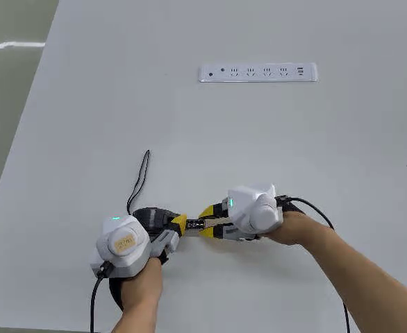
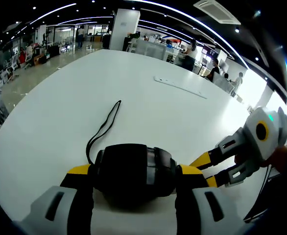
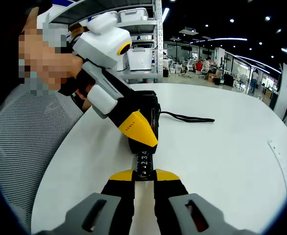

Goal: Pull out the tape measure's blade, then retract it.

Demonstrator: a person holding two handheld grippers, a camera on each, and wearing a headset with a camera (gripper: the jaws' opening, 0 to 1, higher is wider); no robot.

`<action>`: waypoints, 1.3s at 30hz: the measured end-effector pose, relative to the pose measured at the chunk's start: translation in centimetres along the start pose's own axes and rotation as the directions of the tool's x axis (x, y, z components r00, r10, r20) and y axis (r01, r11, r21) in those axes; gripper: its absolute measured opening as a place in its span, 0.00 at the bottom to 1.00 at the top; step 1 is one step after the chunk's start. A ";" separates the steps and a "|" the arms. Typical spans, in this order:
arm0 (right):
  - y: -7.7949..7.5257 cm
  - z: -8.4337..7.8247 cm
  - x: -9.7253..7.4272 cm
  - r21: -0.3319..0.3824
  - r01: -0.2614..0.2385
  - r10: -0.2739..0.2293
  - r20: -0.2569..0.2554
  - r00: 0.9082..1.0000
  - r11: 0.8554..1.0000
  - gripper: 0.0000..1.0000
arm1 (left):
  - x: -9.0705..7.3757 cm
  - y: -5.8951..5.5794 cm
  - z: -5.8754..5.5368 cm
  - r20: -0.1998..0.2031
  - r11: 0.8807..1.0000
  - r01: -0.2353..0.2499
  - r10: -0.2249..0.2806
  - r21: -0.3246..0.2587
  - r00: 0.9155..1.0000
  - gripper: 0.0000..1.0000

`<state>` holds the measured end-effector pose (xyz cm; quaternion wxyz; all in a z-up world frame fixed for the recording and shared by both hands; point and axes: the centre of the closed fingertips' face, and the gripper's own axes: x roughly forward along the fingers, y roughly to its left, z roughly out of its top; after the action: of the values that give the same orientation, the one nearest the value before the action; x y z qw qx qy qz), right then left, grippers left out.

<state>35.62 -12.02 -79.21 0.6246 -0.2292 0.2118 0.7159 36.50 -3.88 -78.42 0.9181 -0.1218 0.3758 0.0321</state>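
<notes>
Left gripper [image 2: 134,172], closed on the black tape measure [image 2: 129,159], is holding it on my table [image 1: 259,139] while my right gripper [image 3: 144,175] is pinching the slightly extended blade [image 3: 143,159].

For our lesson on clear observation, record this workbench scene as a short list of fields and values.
Left gripper: shut on the tape measure case
Right gripper: shut on the blade
Blade: drawn out a short way, numerals showing
Wrist strap: loose on the white table
Power strip: at the table's far side
</notes>
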 end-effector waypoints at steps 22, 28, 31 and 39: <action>0.0 0.8 1.4 -0.001 0.005 -0.005 0.012 1.000 1.000 0.13 | 0.0 0.0 0.0 -0.001 1.000 0.010 -0.010 -0.012 1.000 0.66; 0.0 1.1 1.9 0.000 0.005 -0.005 0.015 1.000 1.000 0.13 | 0.0 0.0 0.0 -0.003 1.000 0.013 -0.013 -0.011 1.000 0.66; 0.0 1.2 2.1 0.002 0.007 -0.007 0.018 1.000 1.000 0.13 | 0.0 0.0 0.0 -0.002 1.000 0.015 -0.015 -0.012 1.000 0.66; 0.0 1.4 2.6 0.007 0.012 -0.012 0.021 1.000 1.000 0.13 | 0.0 0.1 0.0 -0.004 1.000 0.019 -0.019 -0.012 1.000 0.66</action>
<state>35.23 -9.06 -79.62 0.6319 -0.2206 0.2064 0.7138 36.53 -3.82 -78.43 0.9169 -0.1307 0.3762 0.0253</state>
